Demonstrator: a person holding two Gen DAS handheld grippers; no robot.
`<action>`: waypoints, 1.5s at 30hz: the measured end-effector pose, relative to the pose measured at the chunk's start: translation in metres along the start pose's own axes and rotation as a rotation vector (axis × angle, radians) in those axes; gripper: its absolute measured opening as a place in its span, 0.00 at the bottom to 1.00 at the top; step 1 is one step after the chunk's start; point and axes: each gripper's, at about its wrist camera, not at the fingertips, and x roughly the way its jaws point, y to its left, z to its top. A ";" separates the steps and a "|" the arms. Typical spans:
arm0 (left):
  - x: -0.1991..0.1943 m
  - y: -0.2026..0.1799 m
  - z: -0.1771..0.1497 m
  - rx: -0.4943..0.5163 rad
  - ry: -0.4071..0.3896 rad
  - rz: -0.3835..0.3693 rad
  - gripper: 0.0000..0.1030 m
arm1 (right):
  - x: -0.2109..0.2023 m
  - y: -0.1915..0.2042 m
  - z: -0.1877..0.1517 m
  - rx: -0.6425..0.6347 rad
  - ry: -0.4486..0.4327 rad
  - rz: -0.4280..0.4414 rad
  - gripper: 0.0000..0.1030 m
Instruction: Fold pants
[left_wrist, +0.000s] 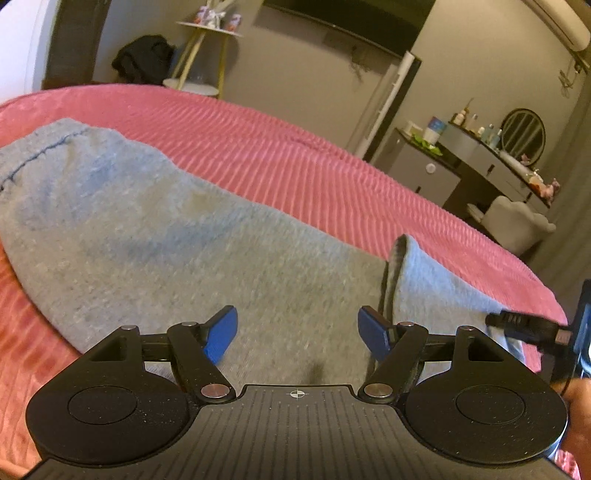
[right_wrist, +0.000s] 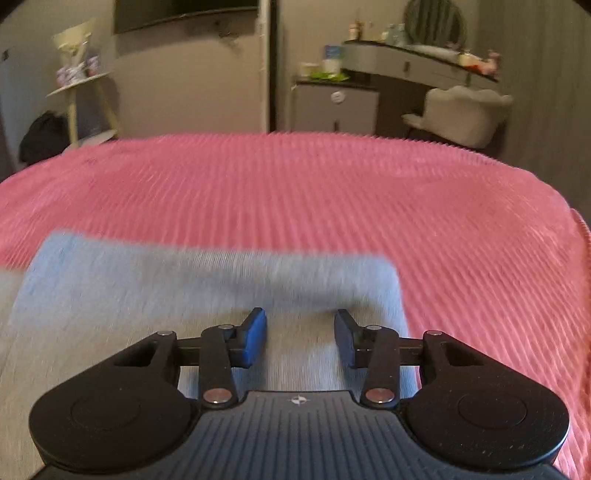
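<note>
Left gripper, left wrist view: we found its blue pads spread wide, nothing between them, pitched downward over the grey pants. The pants lay lengthwise on the pink ribbed bedspread, broad end with dark stitching at far left, and one cuff end turned up just beside the right-hand pad. A dark cable and part of a hand showed at the right edge. We judged the step as between folds, with no cloth held.

Right gripper, right wrist view: we recorded its fingers partly apart, with the pants lying beneath the gap and no cloth pinched; the frame was blurred. It too tilted downward, near the squared far edge of the pants, the bedspread beyond. A dresser and a chair stood behind.

Next move, in our judgement: both grippers lower to an edge, pinch both layers there, and carry them across evenly.
</note>
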 end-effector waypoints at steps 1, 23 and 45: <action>0.001 0.000 0.001 -0.003 0.000 -0.004 0.76 | 0.003 -0.002 0.004 0.031 -0.004 -0.002 0.41; 0.114 -0.039 0.018 -0.061 0.477 -0.387 0.57 | -0.107 -0.009 -0.089 0.129 0.066 0.170 0.76; 0.062 -0.044 0.039 0.098 0.344 -0.325 0.12 | -0.107 -0.017 -0.088 0.180 -0.024 0.112 0.81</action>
